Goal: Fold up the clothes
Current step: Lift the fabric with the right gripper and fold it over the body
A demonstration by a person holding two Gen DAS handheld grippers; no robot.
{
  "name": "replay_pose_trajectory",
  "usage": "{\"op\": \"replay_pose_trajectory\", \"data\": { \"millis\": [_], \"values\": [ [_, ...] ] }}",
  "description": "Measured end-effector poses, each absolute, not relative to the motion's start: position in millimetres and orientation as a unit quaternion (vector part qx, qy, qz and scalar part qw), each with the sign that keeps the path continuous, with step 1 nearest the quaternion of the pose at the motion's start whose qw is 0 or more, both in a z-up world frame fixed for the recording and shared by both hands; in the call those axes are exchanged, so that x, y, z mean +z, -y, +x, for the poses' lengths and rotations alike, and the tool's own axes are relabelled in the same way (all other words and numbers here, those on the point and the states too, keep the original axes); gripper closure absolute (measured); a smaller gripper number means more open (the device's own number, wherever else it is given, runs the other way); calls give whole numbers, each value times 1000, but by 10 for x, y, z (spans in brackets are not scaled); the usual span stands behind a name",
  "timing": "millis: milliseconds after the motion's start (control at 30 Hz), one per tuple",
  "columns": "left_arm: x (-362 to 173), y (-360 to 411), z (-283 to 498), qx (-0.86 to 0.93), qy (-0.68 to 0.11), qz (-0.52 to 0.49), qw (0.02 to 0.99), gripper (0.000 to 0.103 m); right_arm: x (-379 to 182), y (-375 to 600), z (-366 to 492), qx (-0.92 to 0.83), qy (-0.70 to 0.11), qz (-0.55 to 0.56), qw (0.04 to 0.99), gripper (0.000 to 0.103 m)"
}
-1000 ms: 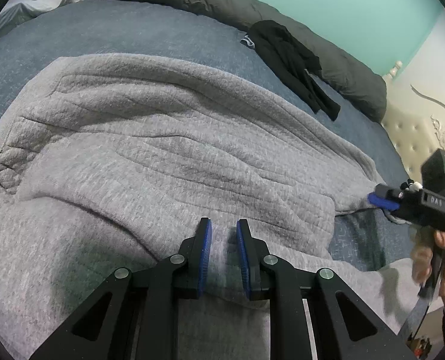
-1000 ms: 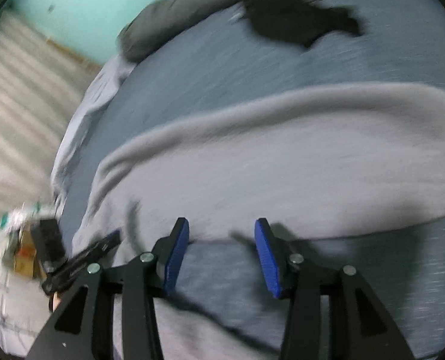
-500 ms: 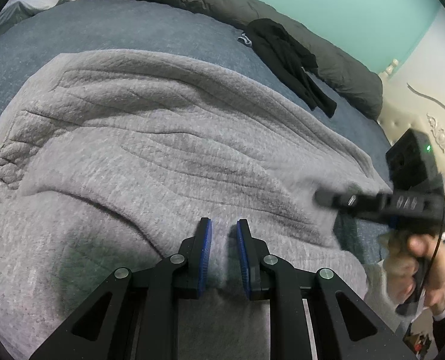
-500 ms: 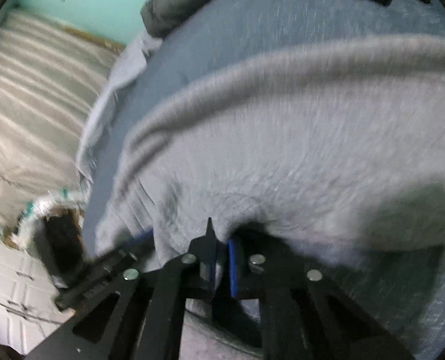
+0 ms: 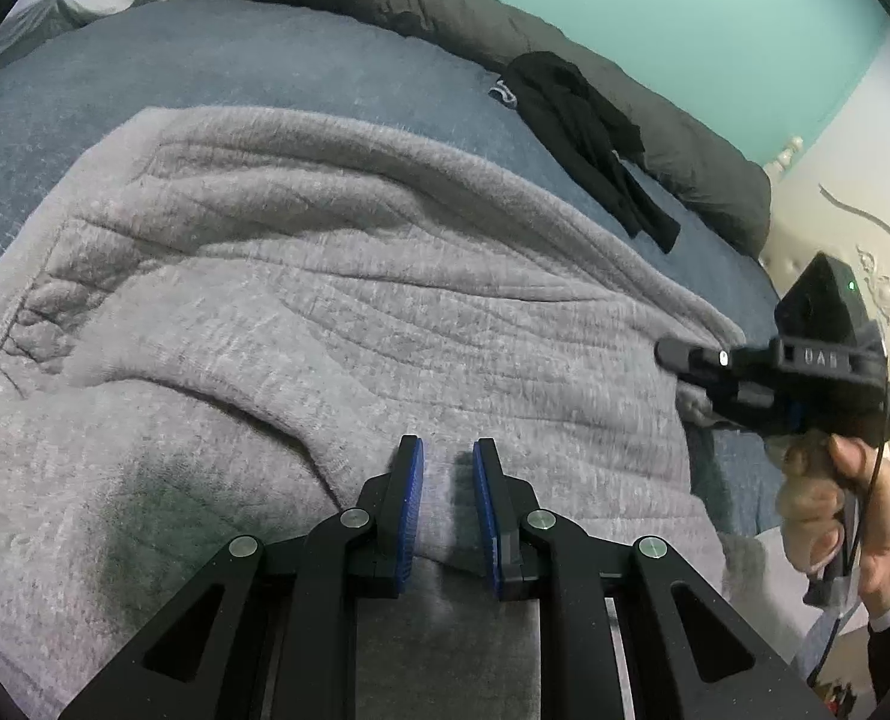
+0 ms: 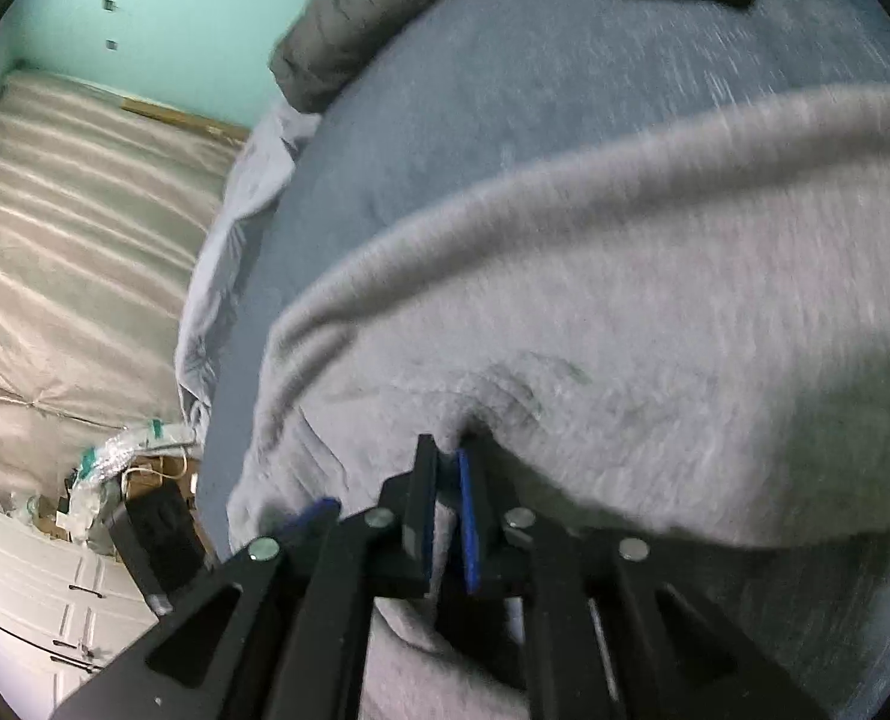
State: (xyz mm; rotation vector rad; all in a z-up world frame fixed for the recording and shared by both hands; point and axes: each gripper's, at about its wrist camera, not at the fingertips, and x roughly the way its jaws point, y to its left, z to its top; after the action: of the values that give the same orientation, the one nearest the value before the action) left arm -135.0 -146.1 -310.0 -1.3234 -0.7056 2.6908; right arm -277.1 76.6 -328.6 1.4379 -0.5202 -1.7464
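Blue-covered bed (image 5: 276,54), grey fleece garment (image 5: 336,312) spread across it, black garment (image 5: 589,132) and dark quilt (image 5: 445,6) beyond

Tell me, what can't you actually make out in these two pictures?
- Grey garment: its type; both views crop its edges.
- Left gripper: whether its pads pinch fabric; left wrist view leaves this unclear.
- Right gripper: jaws opening, cloth between; motion blur hides its hold.
- Black garment: too small and bunched to identify.

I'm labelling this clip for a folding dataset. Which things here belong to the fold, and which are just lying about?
Part of the job:
- grey fleece garment
- left gripper, fabric between its fingers
- right gripper, opening slightly, a pinch of fleece between its fingers

Lying about:
- black garment
- dark grey duvet
- blue bedspread
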Motion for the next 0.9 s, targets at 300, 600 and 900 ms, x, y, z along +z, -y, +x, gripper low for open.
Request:
{"op": "replay_pose_trajectory", "data": {
  "millis": [300,600,900],
  "values": [
    [-3112,1449,-1354,872,225,-433,29,84,-3446,-794,-2554,-674,205,579,410,62],
    [-3127,1447,-1354,871,223,-437,33,85,-3564,-630,-2490,-690,168,578,401,100],
    [-3116,1461,-1327,871,222,-437,35,85,-3452,-425,-2671,-721,129,563,383,100]
  ]
}}
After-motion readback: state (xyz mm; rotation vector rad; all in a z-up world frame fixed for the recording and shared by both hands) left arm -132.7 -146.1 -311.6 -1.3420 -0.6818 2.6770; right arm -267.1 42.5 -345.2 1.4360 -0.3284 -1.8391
